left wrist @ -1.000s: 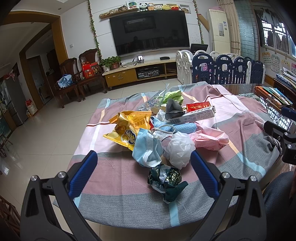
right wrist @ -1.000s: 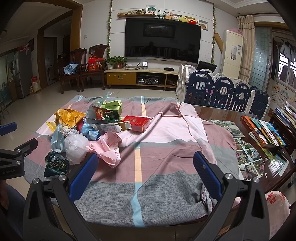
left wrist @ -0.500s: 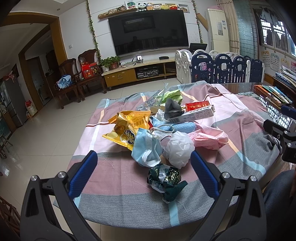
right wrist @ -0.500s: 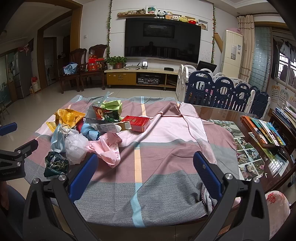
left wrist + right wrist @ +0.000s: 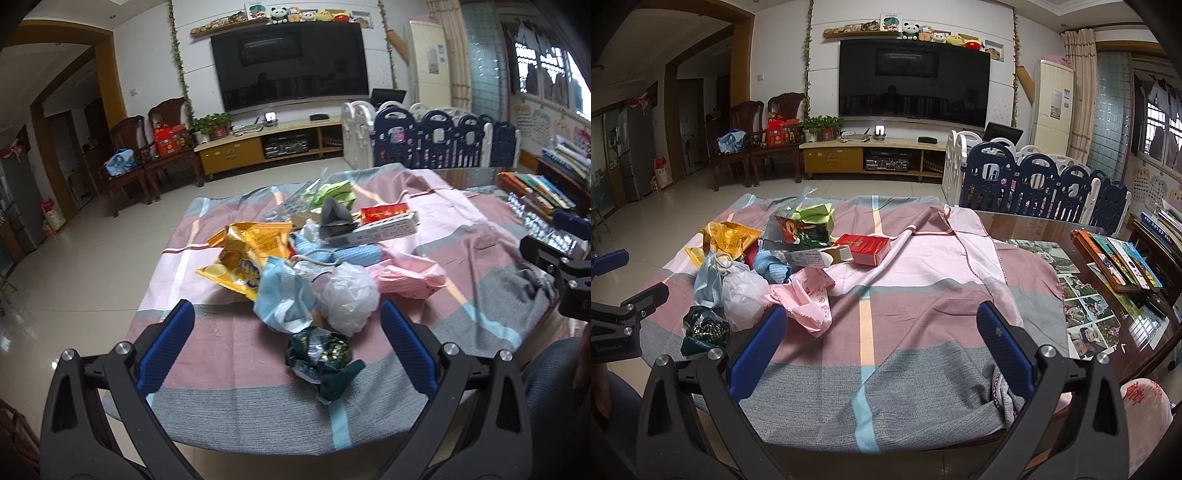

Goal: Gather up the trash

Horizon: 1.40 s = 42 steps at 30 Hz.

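Nothing collected yet: both tools, left tool (image 5: 282, 350) and right tool (image 5: 881, 341), hang released and empty, trash pile (image 5: 314, 258) untouched on the desk (image 5: 923, 314) ahead of left, left of right.

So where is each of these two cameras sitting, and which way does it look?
Left wrist: on the left gripper, open, facing the trash pile; the right gripper shows at right.
Right wrist: on the right gripper, open, facing bare cloth; the left gripper shows at left.
Shared: pile, television.
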Each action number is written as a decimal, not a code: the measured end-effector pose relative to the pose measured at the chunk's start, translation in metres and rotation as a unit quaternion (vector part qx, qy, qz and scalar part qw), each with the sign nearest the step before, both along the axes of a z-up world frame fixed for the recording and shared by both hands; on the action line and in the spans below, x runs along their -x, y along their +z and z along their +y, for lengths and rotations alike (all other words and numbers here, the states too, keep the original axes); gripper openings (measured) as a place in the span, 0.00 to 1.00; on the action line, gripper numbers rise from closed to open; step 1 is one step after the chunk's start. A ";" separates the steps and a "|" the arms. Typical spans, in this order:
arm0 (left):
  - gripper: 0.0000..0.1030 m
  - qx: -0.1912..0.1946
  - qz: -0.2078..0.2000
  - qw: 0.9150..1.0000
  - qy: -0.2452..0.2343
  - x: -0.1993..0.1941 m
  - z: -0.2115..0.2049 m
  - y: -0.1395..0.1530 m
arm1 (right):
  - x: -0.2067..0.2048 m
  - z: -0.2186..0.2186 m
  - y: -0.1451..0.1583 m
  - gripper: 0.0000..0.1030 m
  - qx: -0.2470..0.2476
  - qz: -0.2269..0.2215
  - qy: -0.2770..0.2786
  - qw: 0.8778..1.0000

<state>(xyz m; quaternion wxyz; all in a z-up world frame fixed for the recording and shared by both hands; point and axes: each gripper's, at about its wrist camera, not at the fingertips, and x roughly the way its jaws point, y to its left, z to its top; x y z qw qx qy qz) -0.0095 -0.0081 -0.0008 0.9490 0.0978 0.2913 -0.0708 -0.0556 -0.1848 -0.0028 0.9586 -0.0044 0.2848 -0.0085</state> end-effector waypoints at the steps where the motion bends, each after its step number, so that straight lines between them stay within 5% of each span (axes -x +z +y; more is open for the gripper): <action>1: 0.97 0.006 -0.004 1.000 -0.005 0.003 0.001 0.002 | 0.002 -0.001 0.002 0.97 -0.003 -0.008 0.000 1.000; 7: 0.97 0.086 0.039 0.995 -0.039 0.002 0.015 0.001 | 0.039 -0.007 0.027 0.97 -0.031 -0.121 0.002 0.992; 12: 0.97 0.102 0.004 0.995 -0.013 0.011 0.028 0.010 | 0.065 0.004 0.040 0.97 -0.004 -0.208 0.024 0.978; 16: 0.97 0.070 0.005 0.997 -0.014 0.012 0.022 0.010 | 0.041 0.025 0.031 0.97 0.044 -0.141 0.013 0.989; 21: 0.97 0.030 0.010 0.999 -0.029 0.015 0.013 0.007 | 0.045 0.016 0.032 0.97 0.017 -0.148 -0.009 0.989; 32: 0.95 0.009 0.157 0.988 -0.007 -0.050 -0.005 -0.051 | 0.031 0.018 0.018 0.97 0.015 -0.102 0.020 0.994; 35: 0.79 0.005 0.196 0.981 -0.010 -0.063 -0.012 -0.072 | 0.026 0.020 0.015 0.97 0.023 -0.088 0.026 0.995; 37: 0.57 0.000 0.218 0.976 -0.003 -0.069 -0.015 -0.083 | 0.017 0.023 0.012 0.97 0.026 -0.064 0.032 0.997; 42: 0.52 0.030 0.172 0.985 -0.015 -0.056 -0.009 -0.063 | -0.018 0.027 -0.003 0.97 -0.016 0.006 0.090 0.996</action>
